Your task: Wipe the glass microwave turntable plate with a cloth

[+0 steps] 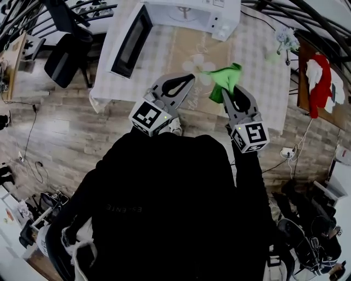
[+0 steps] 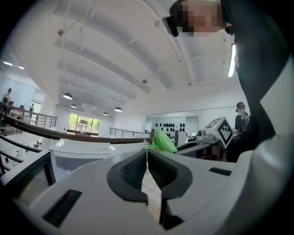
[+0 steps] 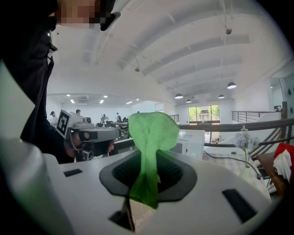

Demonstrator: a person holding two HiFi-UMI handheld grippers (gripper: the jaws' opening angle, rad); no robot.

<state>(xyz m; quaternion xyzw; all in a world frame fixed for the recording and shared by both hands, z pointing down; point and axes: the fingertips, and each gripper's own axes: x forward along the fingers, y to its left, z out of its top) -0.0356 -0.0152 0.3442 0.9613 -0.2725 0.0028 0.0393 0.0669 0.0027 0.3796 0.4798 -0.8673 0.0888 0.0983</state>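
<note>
The glass turntable plate is clear, with a pale clover-shaped hub, and is held above the table in front of the microwave. My left gripper is shut on its near rim; in the left gripper view the plate shows only as a thin edge between the closed jaws of that gripper. A green cloth is bunched in my right gripper, which is shut on it just right of the plate. In the right gripper view the cloth stands up out of the jaws.
A white microwave stands at the table's far side with its door swung open to the left. A small vase of flowers is at the far right. A dark chair stands left of the table.
</note>
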